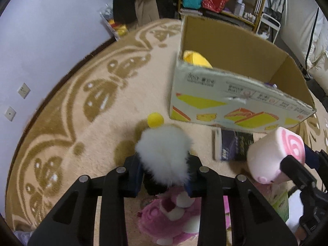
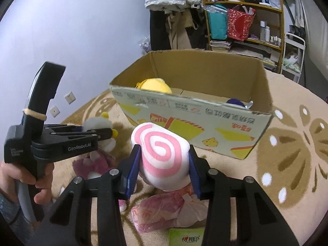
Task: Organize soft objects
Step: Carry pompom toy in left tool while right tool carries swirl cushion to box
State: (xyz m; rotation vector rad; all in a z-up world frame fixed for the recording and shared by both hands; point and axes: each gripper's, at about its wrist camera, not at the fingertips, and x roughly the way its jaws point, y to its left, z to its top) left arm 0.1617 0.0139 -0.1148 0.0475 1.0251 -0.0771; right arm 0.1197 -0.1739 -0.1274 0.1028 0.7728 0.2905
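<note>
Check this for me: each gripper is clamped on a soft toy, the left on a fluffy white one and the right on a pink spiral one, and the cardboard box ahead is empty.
One part is wrong: the cardboard box is not empty. The right wrist view shows a yellow plush inside it. The rest holds: the left gripper clamps the fluffy white toy, and the right gripper clamps the pink spiral toy.

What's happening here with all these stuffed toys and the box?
A person is tidying soft toys using a handheld gripper in each hand. The left gripper is shut on a fluffy white plush with a yellow pom-pom, and the right gripper is clamped on a white plush with a pink swirl. Both toys are held above the rug, in front of an open cardboard box that already holds a yellow toy. A pink plush lies on the floor below.
</note>
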